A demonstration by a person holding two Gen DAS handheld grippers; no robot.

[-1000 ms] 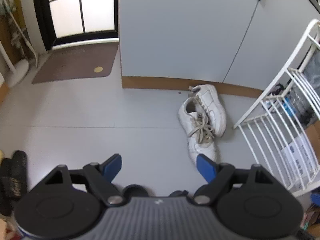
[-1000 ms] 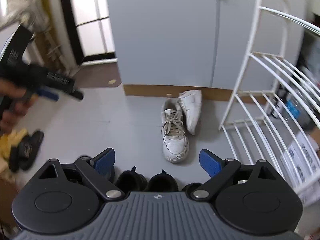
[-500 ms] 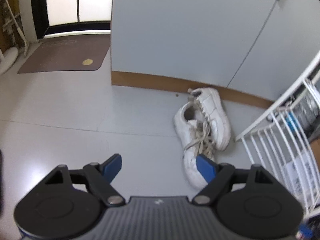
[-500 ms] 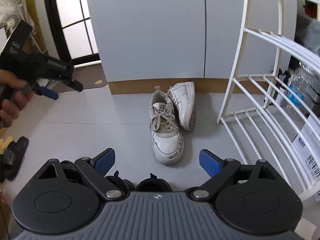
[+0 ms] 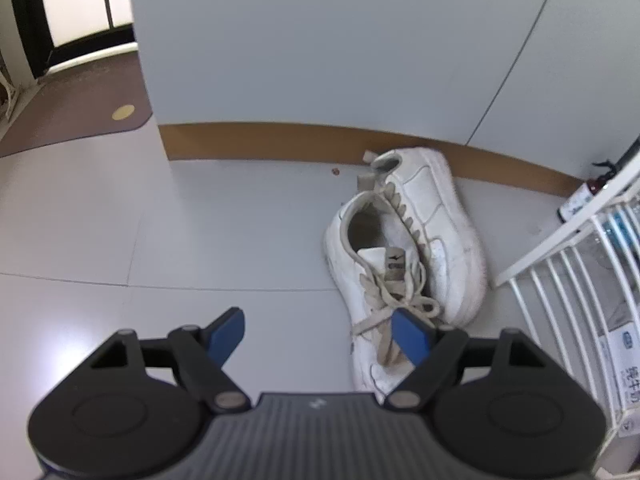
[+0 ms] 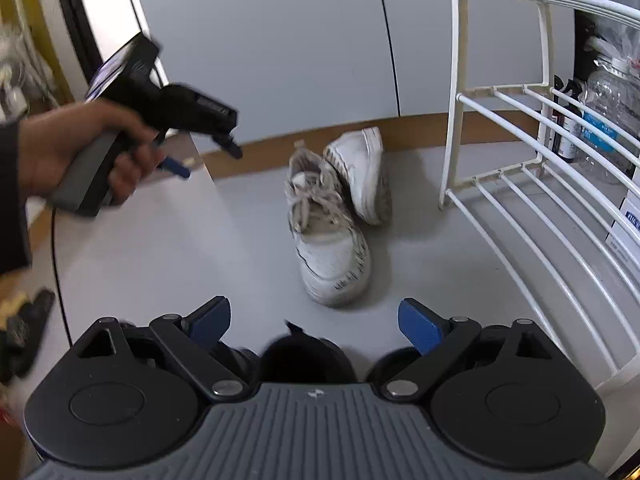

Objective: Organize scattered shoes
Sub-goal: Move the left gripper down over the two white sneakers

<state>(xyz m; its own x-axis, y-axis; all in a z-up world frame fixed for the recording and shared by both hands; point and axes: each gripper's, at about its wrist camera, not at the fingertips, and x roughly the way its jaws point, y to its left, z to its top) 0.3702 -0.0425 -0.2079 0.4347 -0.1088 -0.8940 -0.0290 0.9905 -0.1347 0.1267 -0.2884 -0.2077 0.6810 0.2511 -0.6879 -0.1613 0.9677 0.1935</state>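
Observation:
Two white sneakers lie on the grey floor by the cabinet's wooden base. One sneaker (image 5: 372, 280) (image 6: 328, 240) stands upright with loose laces. The other sneaker (image 5: 440, 232) (image 6: 364, 172) lies tipped on its side against it. My left gripper (image 5: 320, 332) hovers open just left of the upright sneaker, its right pad over the laces, nothing between the pads. In the right wrist view a hand holds the left gripper (image 6: 200, 152) at the left. My right gripper (image 6: 314, 322) is open and empty, short of the sneakers. Black shoes (image 6: 304, 356) sit partly hidden under it.
A white wire shoe rack (image 6: 532, 184) (image 5: 560, 264) stands to the right of the sneakers, with bottles (image 6: 608, 128) and boxes behind it. Grey cabinet doors (image 5: 320, 48) rise behind. A brown doormat (image 5: 80, 112) lies far left. Black sandals (image 6: 24, 332) lie at the left edge.
Both grippers have come down and closer to the white sneakers. The left one moved right, so its right pad now overlaps the laces. Both stay open.

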